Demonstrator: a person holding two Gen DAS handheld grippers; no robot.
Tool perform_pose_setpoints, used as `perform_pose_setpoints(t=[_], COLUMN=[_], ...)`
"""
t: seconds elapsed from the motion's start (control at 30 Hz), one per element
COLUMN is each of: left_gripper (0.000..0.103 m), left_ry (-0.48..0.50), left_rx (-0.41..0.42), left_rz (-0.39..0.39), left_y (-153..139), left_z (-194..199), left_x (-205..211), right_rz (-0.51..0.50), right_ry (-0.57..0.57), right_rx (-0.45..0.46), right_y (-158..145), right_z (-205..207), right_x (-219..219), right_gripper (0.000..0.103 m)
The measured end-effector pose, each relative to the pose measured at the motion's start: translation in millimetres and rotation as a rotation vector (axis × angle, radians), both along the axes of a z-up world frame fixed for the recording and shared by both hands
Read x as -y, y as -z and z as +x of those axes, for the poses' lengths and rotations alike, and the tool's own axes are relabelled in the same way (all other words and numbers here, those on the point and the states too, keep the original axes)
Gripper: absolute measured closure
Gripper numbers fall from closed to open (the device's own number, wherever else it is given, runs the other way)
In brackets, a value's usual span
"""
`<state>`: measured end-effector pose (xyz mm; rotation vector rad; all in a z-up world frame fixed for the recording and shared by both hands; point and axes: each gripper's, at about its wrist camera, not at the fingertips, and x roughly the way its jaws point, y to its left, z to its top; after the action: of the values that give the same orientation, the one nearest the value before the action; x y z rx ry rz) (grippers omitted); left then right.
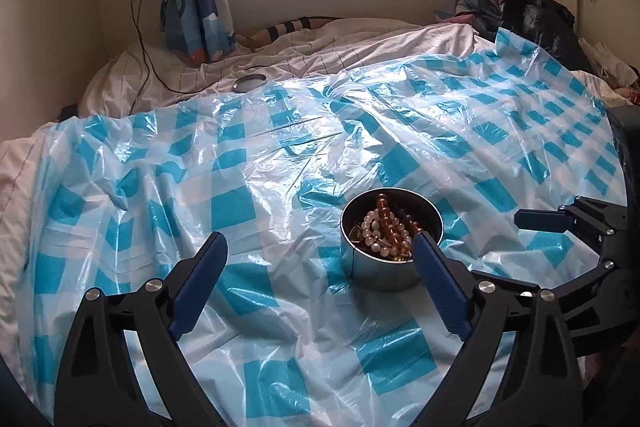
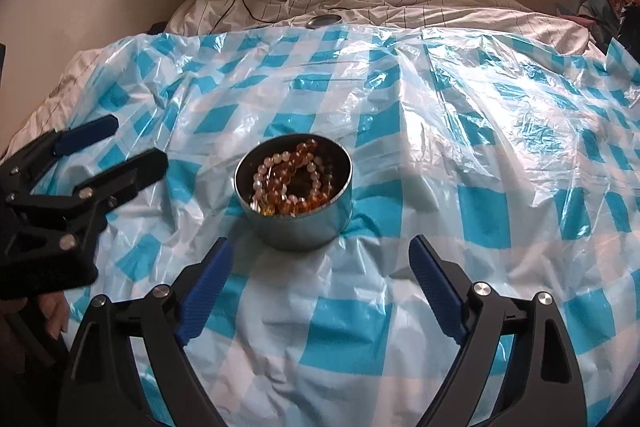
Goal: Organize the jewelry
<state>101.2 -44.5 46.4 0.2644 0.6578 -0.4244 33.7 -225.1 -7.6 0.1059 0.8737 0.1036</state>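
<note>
Plastic sheet, blue-white check, crumpled over bed | left gripper at left, jaws wide apart, empty | tin mid-sheet, upright, lidless, beads inside, clear of both grippers | lid far off at sheet's back edge | cable on bedding, left | right gripper splayed, empty, just short of tin

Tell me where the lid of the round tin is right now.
The lid lies far back on the bed, at the far edge of the checked plastic sheet, near the curtain, well beyond the open tin.
</note>
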Motion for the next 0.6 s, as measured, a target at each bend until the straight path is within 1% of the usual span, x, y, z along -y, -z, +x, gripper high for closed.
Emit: perform_pose_setpoints(t=[0.17, 0.47, 0.6], left_gripper=[0.013, 0.012, 0.012], left_ry=[-0.005, 0.004, 0.028], left_rx=[0.018, 0.038, 0.031], left_rz=[0.042, 0.063, 0.084], left_y=[5.4, 7.3, 12.0], left_z=[-4.3, -7.3, -10.1], left_x=[-4.6, -6.4, -3.5], right_rz=[-0.019, -0.021, -0.027], right_ry=[0.001, 0.004, -0.008], right_rx=[-0.012, -0.021, -0.032], right_y=[5.3, 8.6, 12.0], right_z=[-6.1, -7.8, -7.2], right_x=[3.9, 8.0, 5.3], right_gripper=[0.016, 0.013, 0.012])
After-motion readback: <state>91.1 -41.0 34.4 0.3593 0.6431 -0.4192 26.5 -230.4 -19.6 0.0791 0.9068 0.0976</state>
